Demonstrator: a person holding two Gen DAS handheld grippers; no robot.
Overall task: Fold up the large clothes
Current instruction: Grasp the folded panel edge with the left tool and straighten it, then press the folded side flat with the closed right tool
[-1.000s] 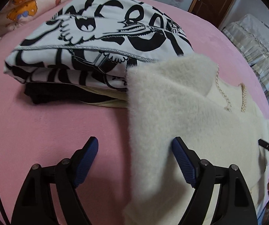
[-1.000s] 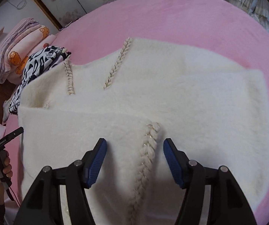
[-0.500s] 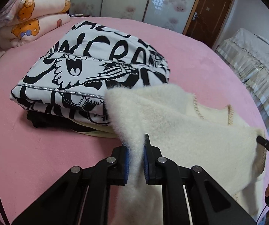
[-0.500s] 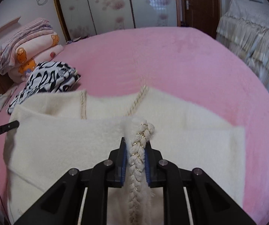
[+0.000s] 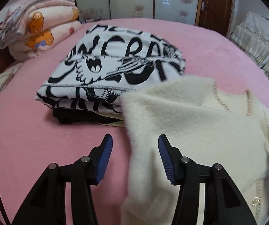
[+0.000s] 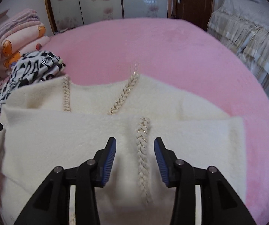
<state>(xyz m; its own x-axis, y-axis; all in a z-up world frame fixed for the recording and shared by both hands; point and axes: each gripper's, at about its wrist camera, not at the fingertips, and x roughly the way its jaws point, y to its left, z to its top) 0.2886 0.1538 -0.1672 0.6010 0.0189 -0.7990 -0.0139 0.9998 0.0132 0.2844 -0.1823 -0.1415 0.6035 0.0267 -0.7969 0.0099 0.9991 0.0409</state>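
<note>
A fluffy cream sweater (image 6: 100, 142) with braided trim (image 6: 143, 146) lies folded on the pink bed (image 6: 172, 52). My right gripper (image 6: 135, 156) is open, its blue pads on either side of the braid at the sweater's near edge. In the left wrist view the sweater's left edge (image 5: 181, 123) passes between the pads of my open left gripper (image 5: 135, 158). Neither gripper holds the cloth.
A folded black-and-white printed garment (image 5: 115, 69) sits on a dark garment just left of the sweater; it also shows in the right wrist view (image 6: 35, 65). Stacked blankets (image 5: 38, 26) lie at the far left. A draped bed (image 6: 251, 37) stands at right.
Both grippers were shut on the sweater half a second ago, left on its edge, right on the braid. Both have opened and let the cloth drop flat.
</note>
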